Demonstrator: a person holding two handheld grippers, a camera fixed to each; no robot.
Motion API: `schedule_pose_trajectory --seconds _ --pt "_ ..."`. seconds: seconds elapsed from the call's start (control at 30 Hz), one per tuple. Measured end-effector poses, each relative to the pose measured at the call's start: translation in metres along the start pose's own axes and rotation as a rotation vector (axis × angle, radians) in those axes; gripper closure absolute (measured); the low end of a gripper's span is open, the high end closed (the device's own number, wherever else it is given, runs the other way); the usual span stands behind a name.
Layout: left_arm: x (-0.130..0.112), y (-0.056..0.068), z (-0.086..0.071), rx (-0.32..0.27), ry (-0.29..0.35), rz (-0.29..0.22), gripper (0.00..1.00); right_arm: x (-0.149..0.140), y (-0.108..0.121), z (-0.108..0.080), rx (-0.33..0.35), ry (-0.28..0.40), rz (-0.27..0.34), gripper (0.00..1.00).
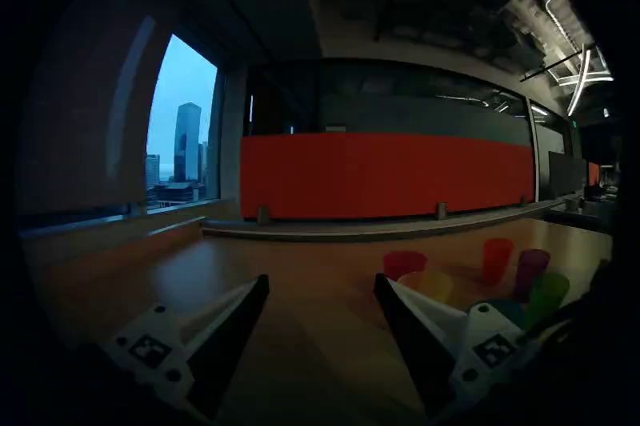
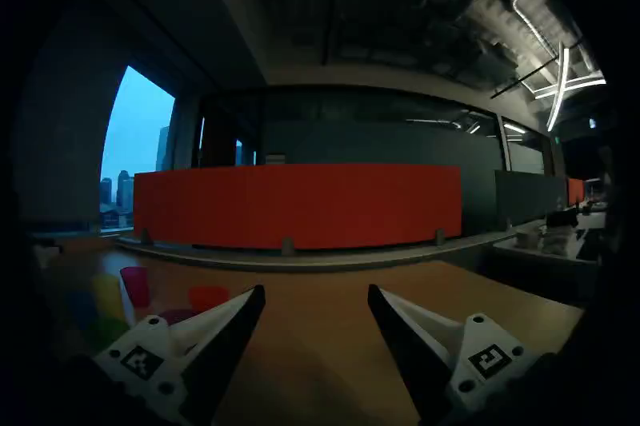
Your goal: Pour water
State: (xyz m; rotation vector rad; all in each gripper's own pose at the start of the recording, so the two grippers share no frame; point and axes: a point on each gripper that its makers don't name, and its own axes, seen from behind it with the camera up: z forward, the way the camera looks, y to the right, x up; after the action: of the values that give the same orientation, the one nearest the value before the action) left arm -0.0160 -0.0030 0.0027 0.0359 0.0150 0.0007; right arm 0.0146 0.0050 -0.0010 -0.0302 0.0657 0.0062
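Left gripper (image 1: 320, 278) and right gripper (image 2: 316, 288) noted apart, empty; cups (image 1: 496, 258) at 4 o'clock judged light, crushable, best gripped mid-wall.

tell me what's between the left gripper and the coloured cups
Nothing but bare wooden table. In the left gripper view the left gripper hangs open just short of the coloured cups.
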Motion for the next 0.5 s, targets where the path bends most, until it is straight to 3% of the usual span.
schedule_pose_trajectory --seconds 0.5 --pt "0.0 0.0 0.0 0.0 0.0 0.0 0.02 -0.015 0.0 0.004 0.001 -0.037 -0.015 0.0"
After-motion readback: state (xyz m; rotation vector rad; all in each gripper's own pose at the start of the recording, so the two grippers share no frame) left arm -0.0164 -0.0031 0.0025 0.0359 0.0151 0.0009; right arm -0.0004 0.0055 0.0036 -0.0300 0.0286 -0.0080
